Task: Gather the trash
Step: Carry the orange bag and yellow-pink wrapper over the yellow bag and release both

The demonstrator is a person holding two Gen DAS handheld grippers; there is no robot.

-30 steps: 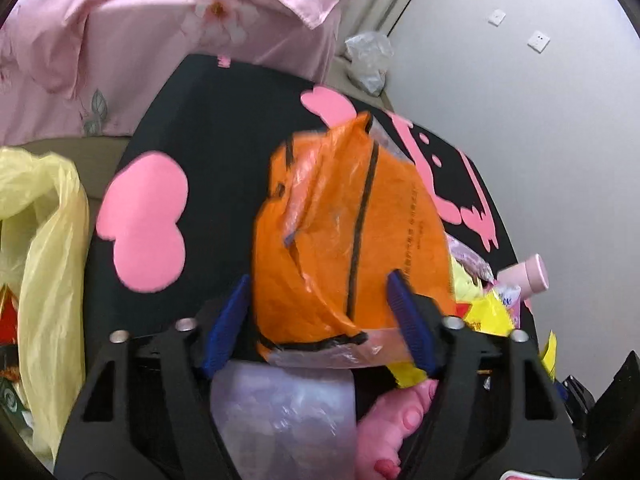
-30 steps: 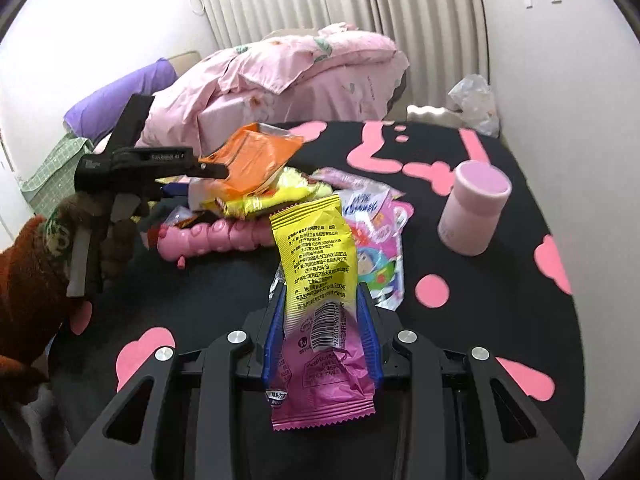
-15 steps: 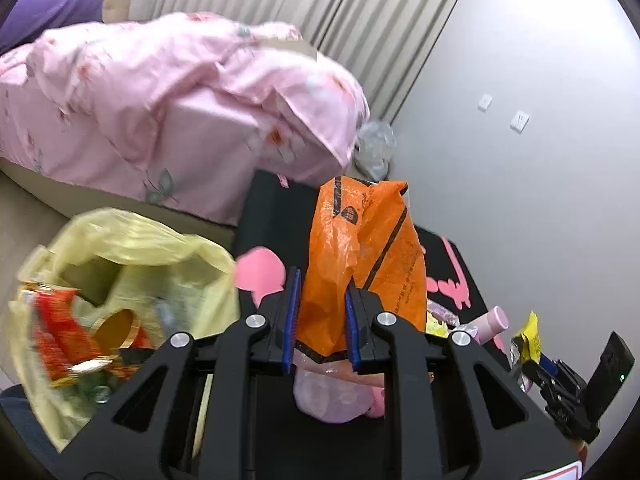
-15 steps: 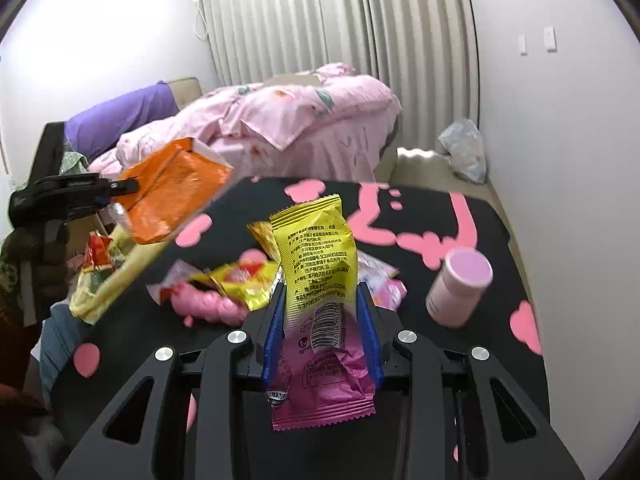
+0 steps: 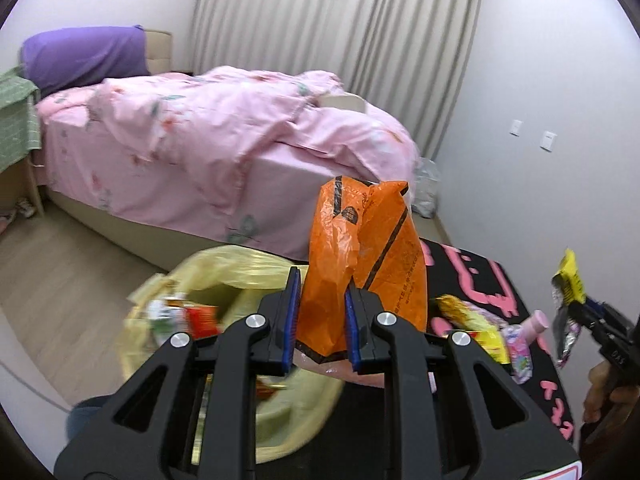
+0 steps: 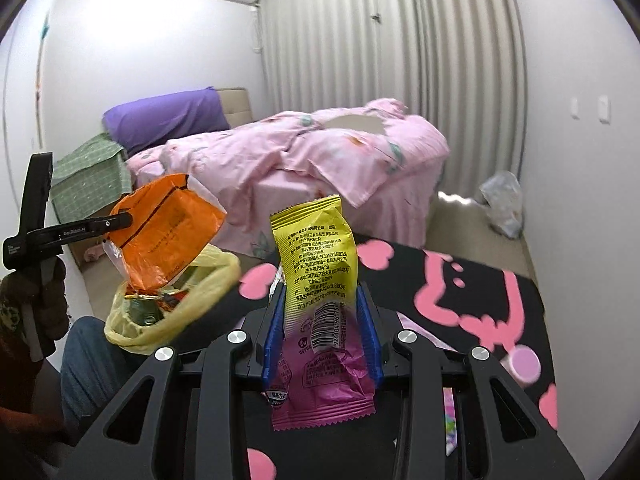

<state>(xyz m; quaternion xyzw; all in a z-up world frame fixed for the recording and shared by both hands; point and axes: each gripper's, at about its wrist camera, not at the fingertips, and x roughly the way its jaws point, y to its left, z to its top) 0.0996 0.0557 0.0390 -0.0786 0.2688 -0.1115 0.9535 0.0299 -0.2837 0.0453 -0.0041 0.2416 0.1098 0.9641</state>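
My left gripper [image 5: 320,312] is shut on an orange plastic wrapper [image 5: 368,256] and holds it in the air over the open yellow trash bag [image 5: 240,272], which has several wrappers inside. In the right wrist view the orange wrapper [image 6: 168,228] hangs just above the yellow trash bag [image 6: 176,312]. My right gripper [image 6: 320,320] is shut on a yellow and pink snack packet [image 6: 316,280] and holds it above the black table [image 6: 440,280]. The right gripper with its packet also shows in the left wrist view [image 5: 568,280].
Loose wrappers [image 5: 476,328] and a pink cup [image 5: 532,324] lie on the black table with pink shapes. The pink cup also shows in the right wrist view [image 6: 524,364]. A bed with pink bedding [image 5: 224,140] stands behind. A person's leg in jeans [image 6: 92,360] is beside the bag.
My left gripper closed on the orange wrapper, lifted it off the table and swung it left over the yellow bag. My right gripper rose with the packet still held.
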